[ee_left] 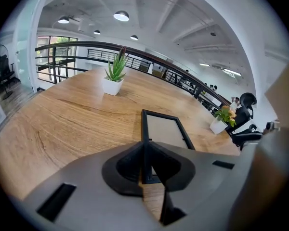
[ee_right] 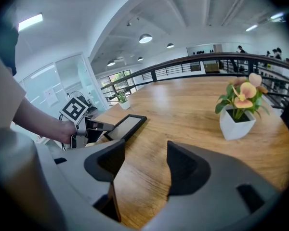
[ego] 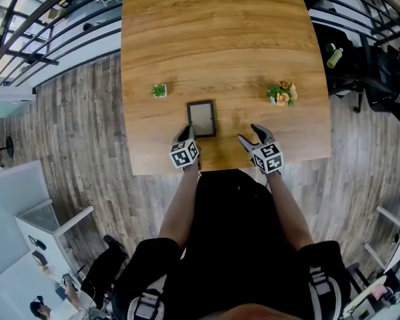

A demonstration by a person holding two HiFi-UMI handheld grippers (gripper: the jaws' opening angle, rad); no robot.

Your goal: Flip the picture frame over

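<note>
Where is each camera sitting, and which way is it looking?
Head view: on the person's head, looking steeply down at the table; both arms and the body show.
Left gripper view: on the left gripper, looking along its jaws, shut on the picture frame's near edge; its jaws show.
Right gripper view: on the right gripper, looking over its open jaws across the table; the person's left hand shows.
Shared: all three see the picture frame.

Open-plan office mezzanine, black railing (ee_right: 183, 67), office chairs (ego: 387, 79), glass partitions (ee_right: 72, 75), round ceiling lights (ee_left: 121, 16)
</note>
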